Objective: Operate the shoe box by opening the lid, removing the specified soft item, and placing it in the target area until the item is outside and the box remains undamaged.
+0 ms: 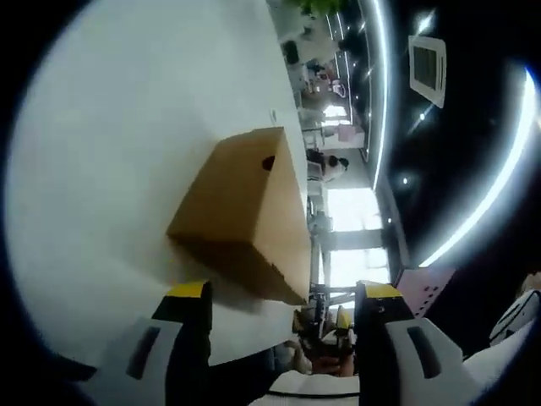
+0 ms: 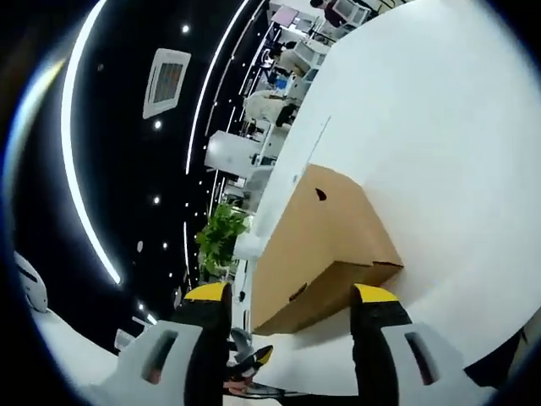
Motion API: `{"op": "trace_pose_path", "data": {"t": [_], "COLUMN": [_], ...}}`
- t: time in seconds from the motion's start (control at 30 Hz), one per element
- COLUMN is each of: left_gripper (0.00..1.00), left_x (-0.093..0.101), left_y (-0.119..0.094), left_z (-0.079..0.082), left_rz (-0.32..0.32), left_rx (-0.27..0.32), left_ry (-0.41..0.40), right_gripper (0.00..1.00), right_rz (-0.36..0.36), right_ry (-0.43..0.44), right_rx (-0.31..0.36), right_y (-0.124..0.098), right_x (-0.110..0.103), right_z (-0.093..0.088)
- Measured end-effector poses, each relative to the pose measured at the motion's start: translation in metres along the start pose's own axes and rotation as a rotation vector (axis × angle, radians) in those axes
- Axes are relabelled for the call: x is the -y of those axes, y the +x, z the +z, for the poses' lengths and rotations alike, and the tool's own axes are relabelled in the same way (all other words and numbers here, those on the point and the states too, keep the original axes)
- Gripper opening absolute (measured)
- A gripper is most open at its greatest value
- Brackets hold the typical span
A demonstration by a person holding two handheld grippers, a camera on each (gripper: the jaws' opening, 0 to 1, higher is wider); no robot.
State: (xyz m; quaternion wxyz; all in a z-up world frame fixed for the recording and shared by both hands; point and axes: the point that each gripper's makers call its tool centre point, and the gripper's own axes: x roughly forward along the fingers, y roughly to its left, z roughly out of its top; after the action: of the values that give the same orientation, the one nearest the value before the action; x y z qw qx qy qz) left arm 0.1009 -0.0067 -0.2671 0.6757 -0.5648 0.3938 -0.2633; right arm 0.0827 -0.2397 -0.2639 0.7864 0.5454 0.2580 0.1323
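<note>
A brown cardboard shoe box (image 1: 245, 211) lies on a white table (image 1: 127, 127), lid shut, with a small dark hole in one side. In the left gripper view my left gripper (image 1: 283, 296) stands open, its yellow-tipped jaws just short of the box's near corner and apart from it. The right gripper view, rolled the other way, has the same box (image 2: 325, 245) on the table (image 2: 439, 127). My right gripper (image 2: 292, 296) is open with the box's near end between and just beyond its jaws; I cannot tell whether they touch it.
Both views are rolled about a quarter turn. Past the table edge lies a room with desks, a green plant (image 2: 221, 233), a dark ceiling with curved light strips (image 1: 507, 161) and a square vent (image 2: 165, 80).
</note>
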Motion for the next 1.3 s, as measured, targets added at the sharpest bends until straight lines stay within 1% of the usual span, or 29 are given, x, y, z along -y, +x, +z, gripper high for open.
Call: {"op": "trace_pose_path", "data": {"t": [0.07,0.1,0.13,0.17,0.2,0.27,0.3,0.33,0.37,0.4,0.43,0.47,0.5,0.57,0.6,0.63,0.73,0.77,0.8,0.83,0.87,0.9,0.93,0.97,1.03,1.07,1.13,1.23,1.3], "left_gripper": [0.66,0.65,0.61,0.56,0.51,0.41,0.37,0.39,0.45,0.51,0.54,0.51,0.48,0.49,0.49,0.47,0.47,0.46,0.43,0.41,0.42,0.43,0.42,0.42,0.42,0.42,0.41,0.40,0.40], "left_x": [-0.001,-0.001,-0.001,-0.001,-0.002,-0.006,-0.006,-0.009,-0.014,-0.016,-0.021,-0.022,-0.023,-0.025,-0.025,-0.024,-0.025,-0.027,-0.030,-0.031,-0.031,-0.032,-0.032,-0.032,-0.033,-0.034,-0.033,-0.031,-0.031], "left_y": [0.000,0.001,0.002,0.002,0.000,-0.003,-0.005,-0.007,-0.008,-0.008,-0.008,-0.009,-0.008,-0.007,-0.005,-0.003,0.000,0.001,0.001,0.001,0.001,0.002,0.002,0.003,0.003,0.005,0.006,0.008,0.009], "left_z": [0.000,0.000,-0.001,-0.001,0.001,0.002,0.002,0.006,0.011,0.013,0.017,0.017,0.018,0.018,0.017,0.015,0.012,0.012,0.010,0.010,0.010,0.011,0.012,0.013,0.014,0.014,0.014,0.015,0.017], "left_rz": [0.004,0.007,0.009,0.010,0.017,0.036,0.036,0.041,0.063,0.069,0.087,0.080,0.079,0.092,0.094,0.093,0.108,0.113,0.132,0.138,0.132,0.123,0.123,0.124,0.123,0.119,0.108,0.101,0.096], "left_rx": [0.014,0.026,0.030,0.030,0.031,0.038,0.040,0.067,0.102,0.116,0.147,0.149,0.154,0.155,0.163,0.155,0.142,0.137,0.124,0.128,0.138,0.156,0.158,0.172,0.187,0.193,0.195,0.208,0.220], "left_ry": [-0.006,-0.008,-0.009,-0.010,-0.002,0.002,0.002,-0.001,-0.007,-0.006,-0.021,-0.038,-0.041,-0.041,-0.044,-0.044,-0.032,-0.023,-0.017,-0.022,-0.037,-0.062,-0.064,-0.066,-0.074,-0.092,-0.100,-0.093,-0.099], "right_gripper": [0.57,0.58,0.59,0.60,0.60,0.57,0.56,0.55,0.54,0.52,0.51,0.48,0.46,0.45,0.44,0.43,0.37,0.36,0.36,0.37,0.39,0.42,0.44,0.43,0.41,0.41,0.40,0.39,0.39], "right_rz": [0.004,0.013,0.040,0.044,0.054,0.062,0.056,0.056,0.066,0.068,0.071,0.059,0.072,0.073,0.073,0.085,0.064,0.058,0.083,0.120,0.138,0.125,0.121,0.107,0.115,0.105,0.114,0.097,0.100], "right_ry": [0.011,0.031,0.055,0.062,0.087,0.112,0.128,0.141,0.192,0.199,0.227,0.284,0.284,0.279,0.298,0.297,0.291,0.287,0.294,0.297,0.315,0.320,0.318,0.355,0.395,0.421,0.419,0.443,0.457], "right_rx": [0.004,0.007,0.024,0.037,0.069,0.068,0.071,0.070,0.049,0.046,0.049,0.046,0.039,0.046,0.039,0.034,0.006,-0.002,-0.030,-0.050,-0.073,-0.069,-0.065,-0.060,-0.051,-0.053,-0.040,-0.025,-0.015], "right_y": [-0.001,-0.001,-0.001,-0.001,-0.004,-0.007,-0.009,-0.009,-0.010,-0.010,-0.010,-0.010,-0.009,-0.008,-0.006,-0.005,-0.003,-0.001,-0.001,-0.001,-0.001,0.001,0.002,0.003,0.004,0.004,0.005,0.008,0.009], "right_x": [-0.001,-0.002,-0.006,-0.006,-0.005,-0.003,0.002,0.004,0.005,0.006,0.008,0.013,0.013,0.013,0.012,0.007,0.012,0.014,0.009,0.003,0.000,0.002,0.002,0.003,0.007,0.008,0.009,0.015,0.016], "right_z": [0.002,0.004,0.008,0.010,0.017,0.017,0.017,0.017,0.014,0.013,0.013,0.012,0.011,0.012,0.011,0.009,0.004,0.003,-0.003,-0.006,-0.010,-0.010,-0.011,-0.013,-0.010,-0.010,-0.008,-0.005,-0.003]}}
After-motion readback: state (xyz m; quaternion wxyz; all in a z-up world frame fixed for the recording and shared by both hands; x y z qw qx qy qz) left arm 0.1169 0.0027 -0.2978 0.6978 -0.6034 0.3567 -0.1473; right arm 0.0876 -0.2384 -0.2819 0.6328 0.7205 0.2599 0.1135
